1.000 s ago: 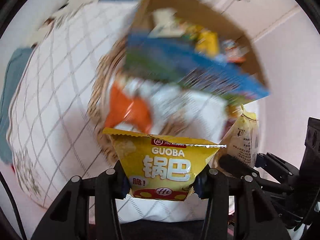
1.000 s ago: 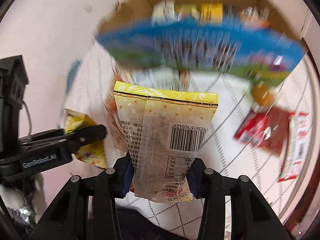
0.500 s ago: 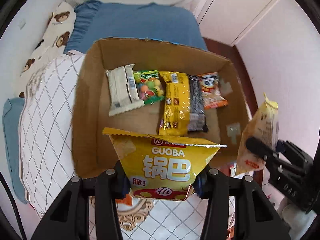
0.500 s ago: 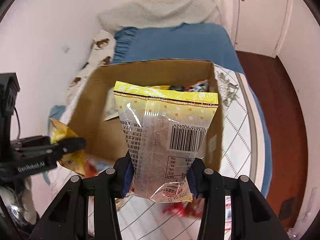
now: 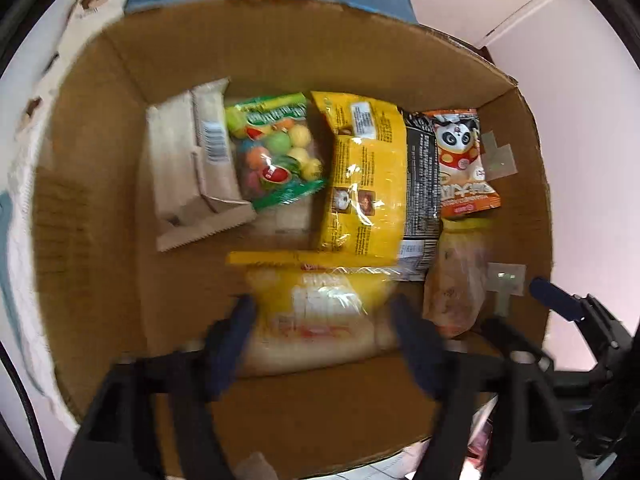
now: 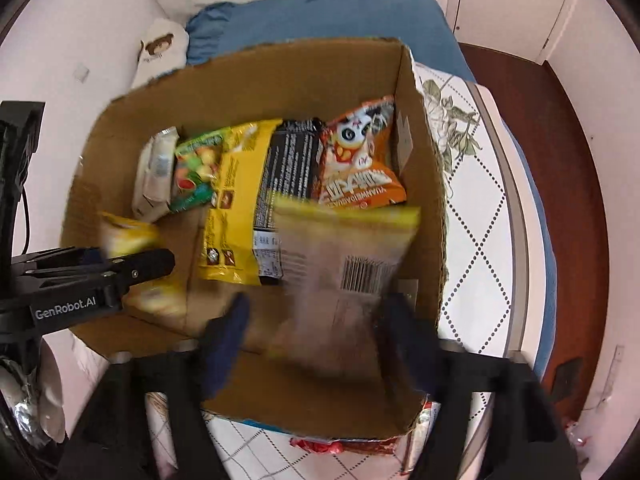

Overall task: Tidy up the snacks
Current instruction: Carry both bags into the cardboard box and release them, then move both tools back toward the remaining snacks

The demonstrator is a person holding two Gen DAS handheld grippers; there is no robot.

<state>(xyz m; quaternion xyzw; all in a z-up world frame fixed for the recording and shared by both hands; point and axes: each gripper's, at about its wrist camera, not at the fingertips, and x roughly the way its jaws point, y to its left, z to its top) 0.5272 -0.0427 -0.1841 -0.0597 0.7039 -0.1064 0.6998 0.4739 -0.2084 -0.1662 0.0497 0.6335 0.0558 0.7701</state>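
Left wrist view:
- Cardboard box, open top, holds the sorted snacks. Back row along far wall, left to right: beige wafer pack, green candy bag, long yellow pack, black pack, orange panda bag.
- Left gripper: jaws have just been opening, now spread wide. Yellow Guoba bag sits between them, blurred, pads clear of it; judged released, dropping to box floor near front wall.
- Second yellow bag, pale back side, near right wall of box, also blurred.

Right wrist view:
- Right gripper: jaws have just been opening, now wide apart. Barcode-side yellow bag between them, smeared by motion, no pad contact visible; judged let go, front right corner of box.
- Left gripper at left wall of box, Guoba bag beside its finger.
- Same back row seen; panda bag in far right corner.

Handling, judged:
- Both bags light, air-puffed, thin glossy film: soft, slippery, crisp contents prob. breakable.
- Best hold: flat crimped seam at bag end, not the puffed middle. Light pinch only.
- Bags may land on edge or overlap back row; may need a nudge flat.
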